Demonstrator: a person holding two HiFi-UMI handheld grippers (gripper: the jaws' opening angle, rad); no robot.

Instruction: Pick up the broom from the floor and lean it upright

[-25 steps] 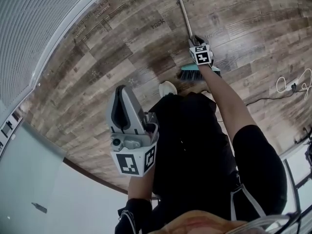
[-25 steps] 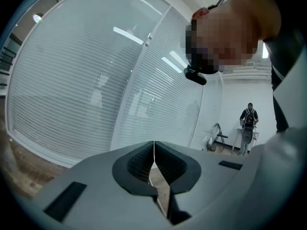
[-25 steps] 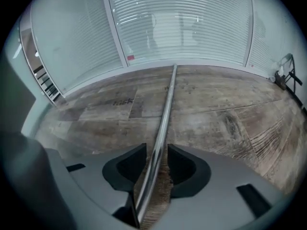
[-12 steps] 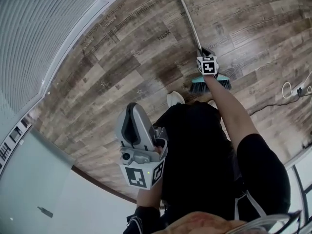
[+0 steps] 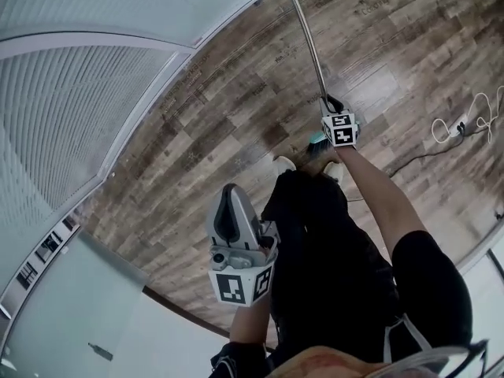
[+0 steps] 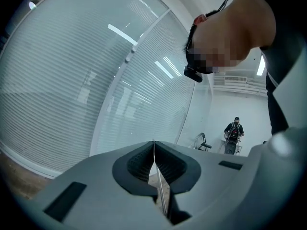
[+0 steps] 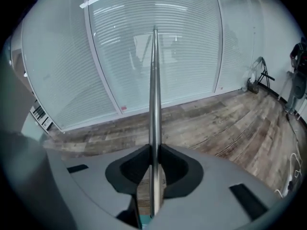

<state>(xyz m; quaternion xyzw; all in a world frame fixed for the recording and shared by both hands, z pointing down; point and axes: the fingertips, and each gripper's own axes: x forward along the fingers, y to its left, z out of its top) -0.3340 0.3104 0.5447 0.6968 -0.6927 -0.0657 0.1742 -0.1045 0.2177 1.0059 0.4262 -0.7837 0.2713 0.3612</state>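
The broom has a long metal handle [image 5: 307, 38] and a teal head [image 5: 316, 141] that peeks out just under my right gripper [image 5: 329, 105]. That gripper is shut on the handle low down, close to the head. Its jaws have just been closing, with the handle between them. In the right gripper view the handle [image 7: 154, 90] runs straight up from the jaws of the right gripper [image 7: 153, 150] towards the glass wall. My left gripper [image 5: 229, 190] is held near the person's body, shut and empty; the left gripper [image 6: 154, 147] faces the blinds.
A glass wall with white blinds [image 5: 94, 93] runs along the left of the wood floor [image 5: 236, 109]. A white cable and power strip [image 5: 461, 120] lie at the right. The person's shoes [image 5: 283, 164] stand beside the broom head. Another person [image 6: 234, 128] stands far off.
Both grippers have risen as the person straightens up. The right gripper has lifted the broom, and its teal head now shows less beneath the gripper. The floor looks farther away.
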